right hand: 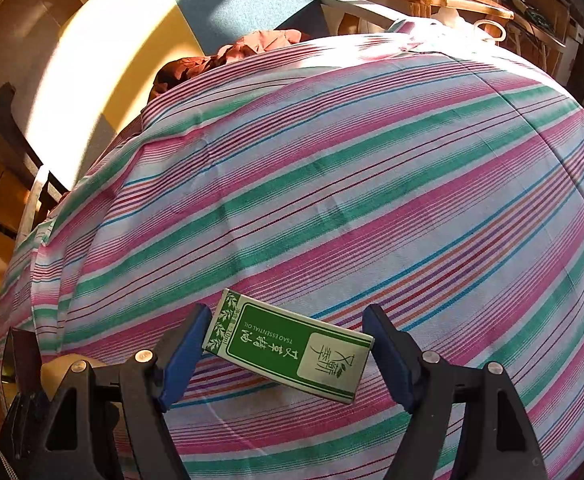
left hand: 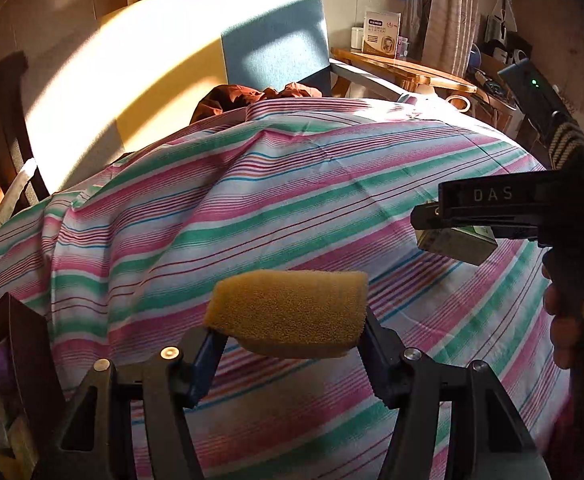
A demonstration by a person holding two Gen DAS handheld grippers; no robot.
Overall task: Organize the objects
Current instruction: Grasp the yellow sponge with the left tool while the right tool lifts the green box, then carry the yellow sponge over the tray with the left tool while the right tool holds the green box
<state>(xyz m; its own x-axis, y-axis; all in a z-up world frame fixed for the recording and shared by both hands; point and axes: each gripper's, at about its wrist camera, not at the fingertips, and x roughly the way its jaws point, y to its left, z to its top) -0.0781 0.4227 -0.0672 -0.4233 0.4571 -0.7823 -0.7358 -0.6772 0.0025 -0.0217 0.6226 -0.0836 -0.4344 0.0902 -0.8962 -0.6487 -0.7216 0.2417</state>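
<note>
My left gripper is shut on a yellow sponge and holds it above the striped cloth. My right gripper is shut on a green and white essential-oil box, held lengthwise between the blue pads above the same cloth. In the left wrist view the right gripper comes in from the right with the box under its finger.
A dark box with items stands at the lower left; it also shows in the right wrist view. A rust-red garment lies at the cloth's far edge before a blue chair. A wooden table with a carton stands at the back right.
</note>
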